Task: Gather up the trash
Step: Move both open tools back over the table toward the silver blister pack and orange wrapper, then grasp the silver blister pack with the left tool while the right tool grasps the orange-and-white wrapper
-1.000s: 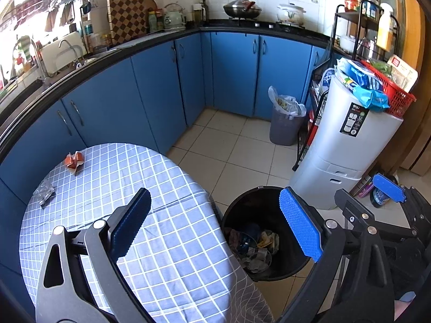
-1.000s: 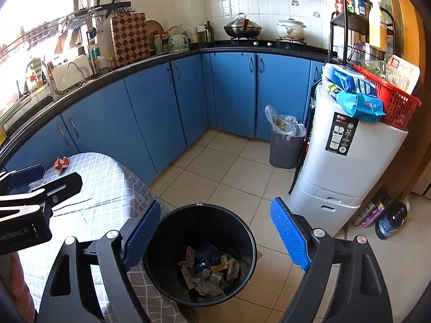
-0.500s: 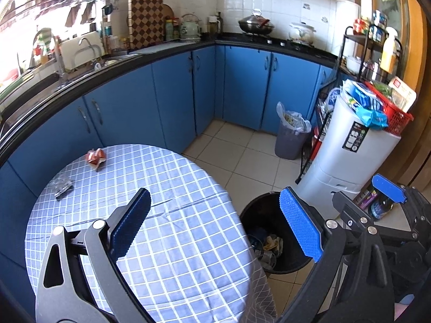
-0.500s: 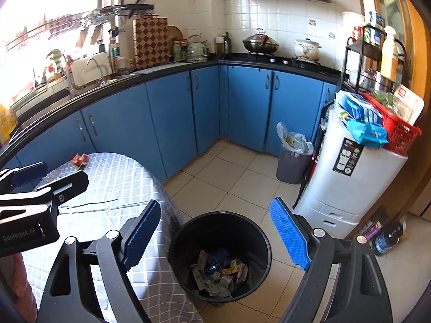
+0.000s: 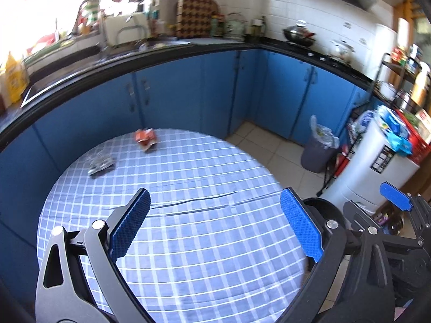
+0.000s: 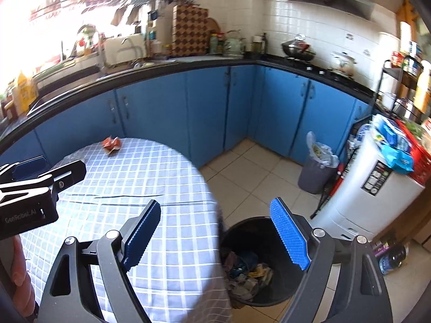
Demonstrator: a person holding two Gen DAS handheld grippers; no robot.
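A crumpled orange wrapper (image 5: 145, 137) (image 6: 111, 143) lies near the far edge of the round table with the blue checked cloth (image 5: 204, 177) (image 6: 150, 172). A crumpled silvery wrapper (image 5: 101, 164) lies to its left. My left gripper (image 5: 215, 228) hovers open over the middle of the table, nothing between its fingers. My right gripper (image 6: 215, 234) is open and empty above the table's right edge and the black bin (image 6: 258, 293), which holds several pieces of trash. The right gripper shows at the right of the left wrist view, the left gripper at the left of the right wrist view.
Blue cabinets (image 6: 167, 113) under a black counter curve behind the table. A small grey bin with a plastic bag (image 6: 316, 167) stands on the tiled floor. A white appliance (image 6: 358, 196) with a red basket on top stands at the right, bottles on the floor beside it.
Both grippers have swung left, away from the black bin and over the table. The two wrappers now sit nearer the middle of the left wrist view. Both grippers stay open.
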